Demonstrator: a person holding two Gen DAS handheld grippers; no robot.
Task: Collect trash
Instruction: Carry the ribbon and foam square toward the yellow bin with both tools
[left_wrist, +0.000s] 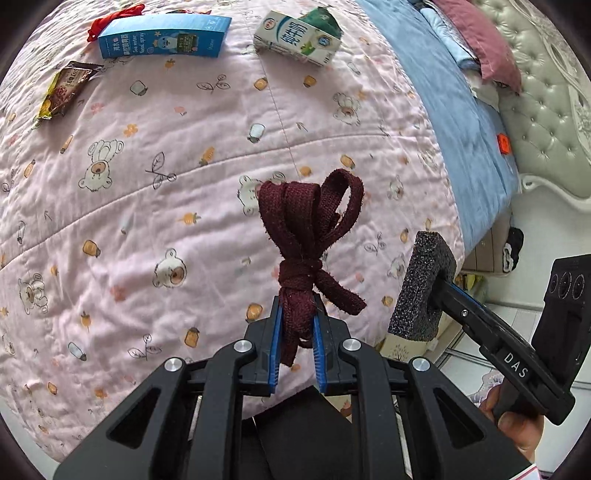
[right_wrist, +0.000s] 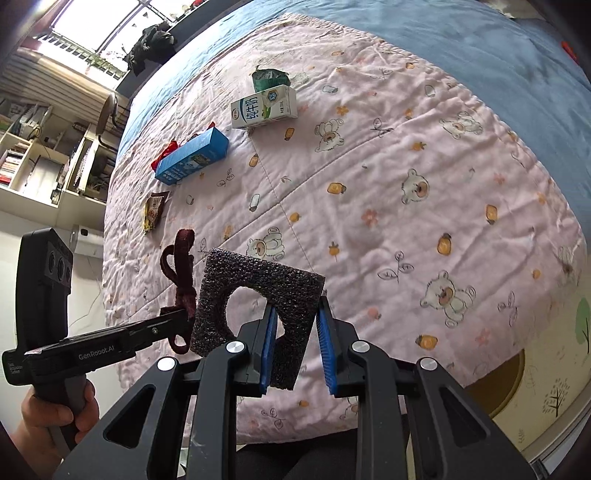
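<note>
While both claws are already loaded, the move ahead turns on where the load has to go, and that is off the bed's near edge, not back onto it. Taken from left to right: the left claw (left_wrist: 297, 343) is clenched on a knotted dark red fabric strap (left_wrist: 306, 236), whose loops stand up beyond the fingertips, its long axis running along the fingers. Just to its right, the right claw (right_wrist: 297, 345) is clamped on a piece of dark grey foam (right_wrist: 255, 306) with a round hole cut in it, gripped by one edge so the slab sticks out ahead. The two claws sit close beside each other, over the near edge of the bed.

Beyond that edge, at the lower right of the right wrist view, a round patterned container (right_wrist: 535, 387) shows partly, probably the bin; I judge the right claw to be the nearer one to it.

More trash lies well apart toward the far side of the pink quilt (left_wrist: 184, 221): a snack wrapper (left_wrist: 64, 90) near the far left corner, then a blue box (left_wrist: 162, 37) with something red behind it, then a milk carton (left_wrist: 297, 38) with a crumpled green wrapper (right_wrist: 269, 78) just beyond it.

A blue blanket (left_wrist: 454, 110) covers the rest of the bed, with a tufted headboard (left_wrist: 546, 122) at the right, and shelves and a window across the room.
</note>
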